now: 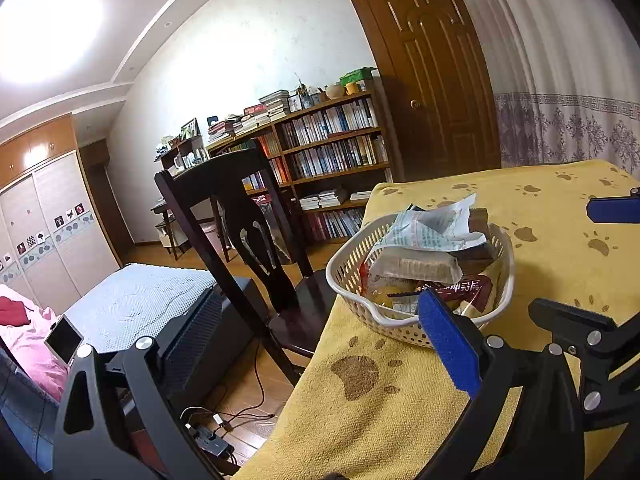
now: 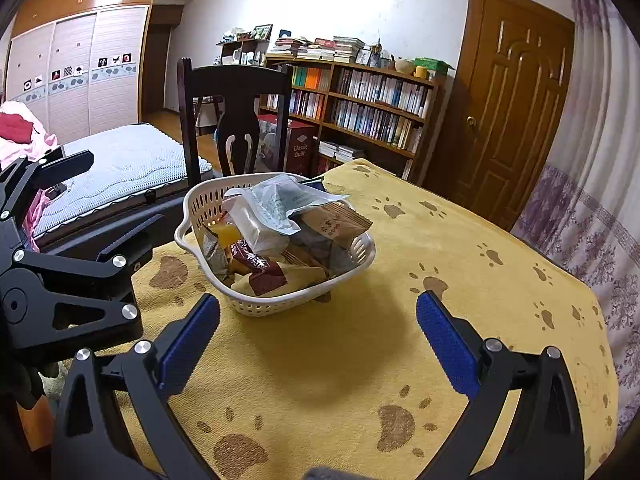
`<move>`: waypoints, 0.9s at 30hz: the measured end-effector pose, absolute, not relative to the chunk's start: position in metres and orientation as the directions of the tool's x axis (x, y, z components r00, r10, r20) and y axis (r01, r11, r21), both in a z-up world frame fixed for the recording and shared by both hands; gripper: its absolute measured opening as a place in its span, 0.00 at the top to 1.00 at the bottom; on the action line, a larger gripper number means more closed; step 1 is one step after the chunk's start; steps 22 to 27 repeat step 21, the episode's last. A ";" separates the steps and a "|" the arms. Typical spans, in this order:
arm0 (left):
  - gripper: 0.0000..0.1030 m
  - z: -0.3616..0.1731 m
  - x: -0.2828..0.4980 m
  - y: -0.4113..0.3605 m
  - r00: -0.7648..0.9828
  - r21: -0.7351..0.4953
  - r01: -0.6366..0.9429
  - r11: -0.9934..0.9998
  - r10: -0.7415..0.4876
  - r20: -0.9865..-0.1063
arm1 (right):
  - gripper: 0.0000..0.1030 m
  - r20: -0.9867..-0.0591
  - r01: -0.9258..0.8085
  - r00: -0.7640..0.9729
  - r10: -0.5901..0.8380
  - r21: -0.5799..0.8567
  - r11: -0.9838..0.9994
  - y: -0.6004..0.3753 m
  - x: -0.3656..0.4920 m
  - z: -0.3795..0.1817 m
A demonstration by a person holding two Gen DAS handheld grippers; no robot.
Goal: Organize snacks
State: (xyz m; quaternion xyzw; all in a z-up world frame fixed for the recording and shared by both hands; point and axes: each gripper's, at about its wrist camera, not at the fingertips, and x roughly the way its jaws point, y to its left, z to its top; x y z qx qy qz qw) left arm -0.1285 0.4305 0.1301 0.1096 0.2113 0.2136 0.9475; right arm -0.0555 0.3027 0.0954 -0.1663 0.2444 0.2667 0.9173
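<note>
Left to right, right wrist view: left tool (image 2: 60, 200) sits at the far left edge, over the table's left side near the bed (image 2: 120, 168); only its black linkage shows, can't tell its fingers' spacing here. In its own view, the left tool (image 1: 288, 344) has one blue pad visible at right, the other finger far off at left, so spread wide, nothing between. Dark wooden chair (image 2: 236, 112) behind the table. White perforated basket (image 2: 276, 304) sits on the table (image 2: 460, 240), yellow paw-print cloth, toward its left far part. Basket piled full of snack packets: clear white wrapper (image 2: 280, 200) on top, brown packet (image 2: 340, 220) beside it, dark red packet (image 2: 256, 264) at front. Right tool (image 2: 318, 344) hovers near the basket's front rim, blue pads spread wide, empty. Bookshelf (image 2: 372, 108) and door (image 2: 516, 100) further right.
</note>
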 end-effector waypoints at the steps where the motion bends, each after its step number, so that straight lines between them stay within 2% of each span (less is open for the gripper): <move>1: 0.03 0.130 -0.128 0.430 0.819 0.299 -0.358 0.885 0.451 -0.354 | 0.05 -0.534 -0.569 0.741 0.408 -0.177 0.803 0.303 -0.056 0.095; 10: 0.03 0.130 -0.129 0.430 0.820 0.300 -0.358 0.884 0.451 -0.353 | 0.05 -0.517 -0.569 0.751 0.410 -0.192 0.800 0.303 -0.060 0.095; 27: 0.03 0.124 -0.126 0.421 0.823 0.313 -0.338 0.887 0.440 -0.360 | 0.05 -0.555 -0.544 0.740 0.379 -0.163 0.823 0.294 -0.050 0.093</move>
